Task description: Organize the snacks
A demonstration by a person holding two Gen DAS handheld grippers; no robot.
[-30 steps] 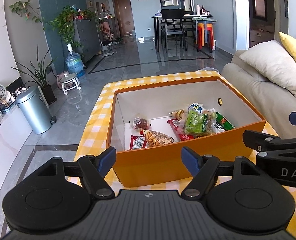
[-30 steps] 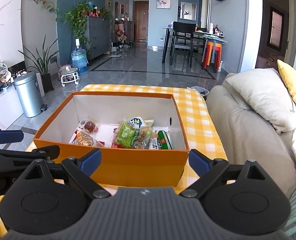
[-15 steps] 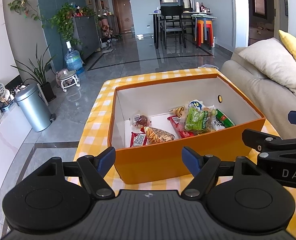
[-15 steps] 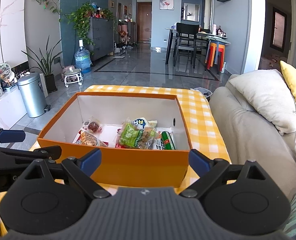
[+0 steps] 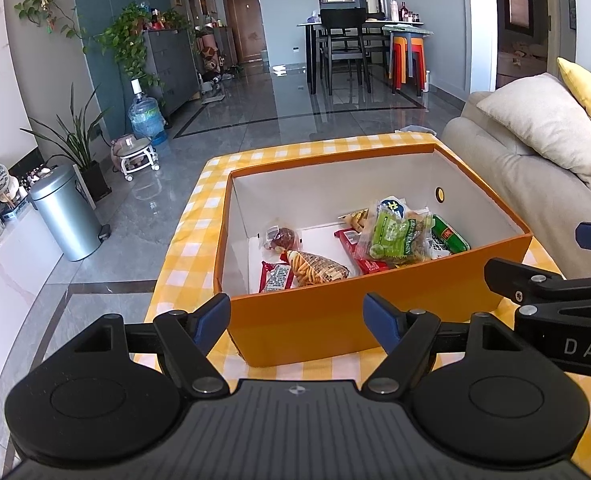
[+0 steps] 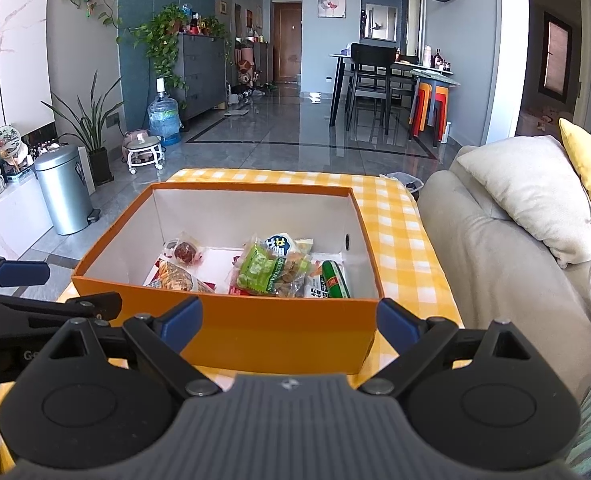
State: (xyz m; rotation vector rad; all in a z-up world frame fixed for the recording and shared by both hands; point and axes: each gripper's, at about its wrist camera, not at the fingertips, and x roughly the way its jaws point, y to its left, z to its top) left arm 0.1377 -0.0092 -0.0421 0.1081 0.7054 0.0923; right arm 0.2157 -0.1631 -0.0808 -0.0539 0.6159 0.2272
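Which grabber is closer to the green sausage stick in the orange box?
Right. The green sausage lies at the box's right end, just ahead of the right gripper. The left gripper sits before the box's left half.

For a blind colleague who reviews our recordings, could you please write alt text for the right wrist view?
An open orange box on a yellow checked tablecloth holds snack packets, among them a green raisin bag and a green sausage stick. The right gripper hovers open and empty before the box's near wall. A beige sofa stands at right.
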